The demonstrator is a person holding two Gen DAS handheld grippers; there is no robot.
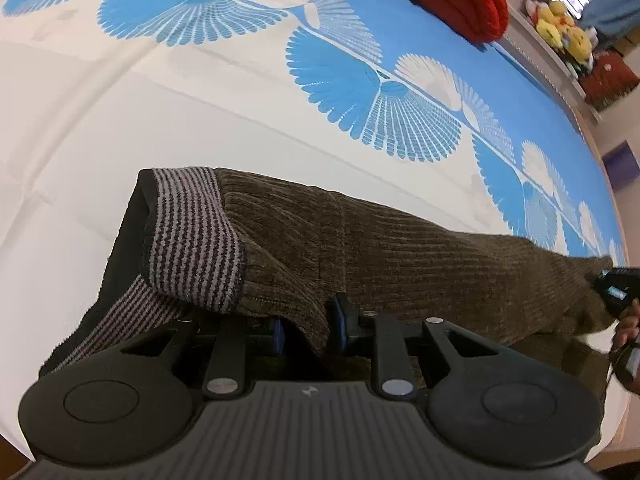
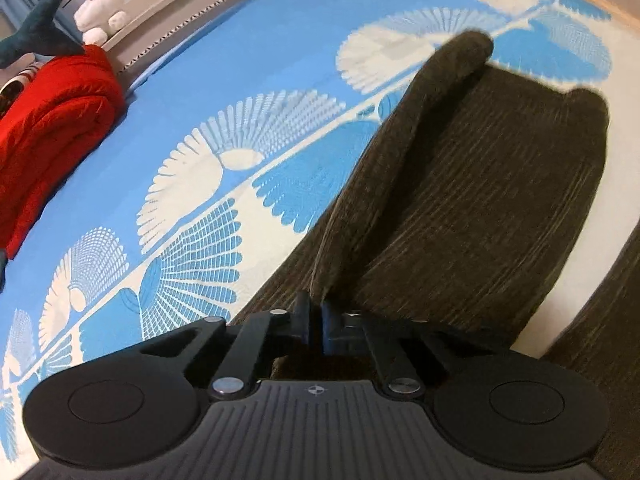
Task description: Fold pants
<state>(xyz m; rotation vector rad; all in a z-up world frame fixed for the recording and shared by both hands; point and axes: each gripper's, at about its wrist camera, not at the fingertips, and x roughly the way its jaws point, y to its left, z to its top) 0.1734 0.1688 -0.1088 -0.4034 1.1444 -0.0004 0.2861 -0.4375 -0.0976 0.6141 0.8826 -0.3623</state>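
Corduroy pants (image 1: 400, 248) lie across the blue-and-white sheet (image 1: 200, 92). Left gripper (image 1: 308, 328) pinches a fold near the striped waistband (image 1: 196, 236); right gripper (image 2: 316, 320) sits clamped on a leg ridge. Judged best: lift both together, keeping edges aligned.

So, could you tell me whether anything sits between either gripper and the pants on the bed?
Nothing visible does. The left gripper already pinches the brown corduroy pants near the striped waistband, and the right gripper is shut on a fold of them.
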